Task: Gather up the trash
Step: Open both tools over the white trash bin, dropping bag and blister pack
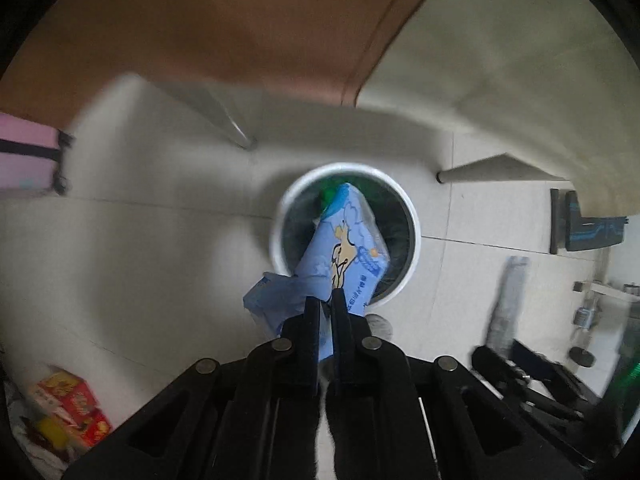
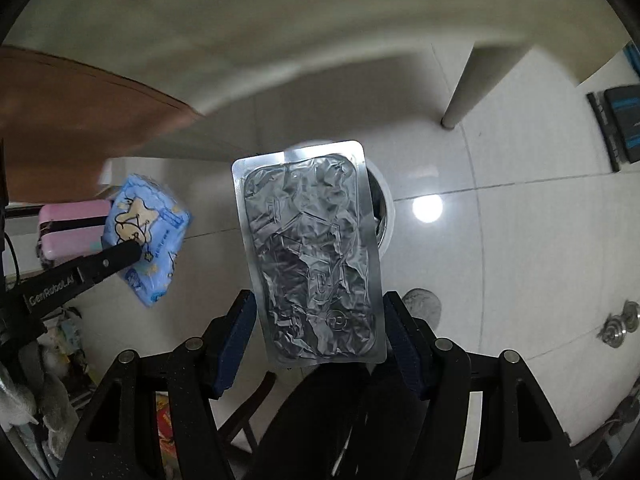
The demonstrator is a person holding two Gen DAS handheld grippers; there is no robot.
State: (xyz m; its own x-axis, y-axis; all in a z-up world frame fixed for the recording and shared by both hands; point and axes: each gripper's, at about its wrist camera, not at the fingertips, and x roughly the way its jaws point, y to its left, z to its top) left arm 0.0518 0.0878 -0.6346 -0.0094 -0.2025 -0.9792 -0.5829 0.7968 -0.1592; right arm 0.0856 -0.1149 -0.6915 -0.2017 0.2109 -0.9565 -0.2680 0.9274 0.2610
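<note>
The left gripper [image 1: 326,300] is pinched nearly closed on the thin edge of a blue tissue pack [image 1: 344,248], so the soft pack dangles below the jaws and hangs straight over the mouth of the round white trash bin [image 1: 414,240] on the tiled floor [image 1: 160,260]. Holding it by the edge looks deliberate: letting go should drop it cleanly inside, where something green already lies.

The right gripper [image 2: 320,332] clamps a crumpled silver foil pouch [image 2: 312,252] across its width, jaws pressing on the two long sides. The flat pouch stands upright in front of the camera and covers most of the same bin, whose rim [image 2: 386,204] peeks out at its right edge. Both pieces of trash are in the air, near the bin, neither yet released.
</note>
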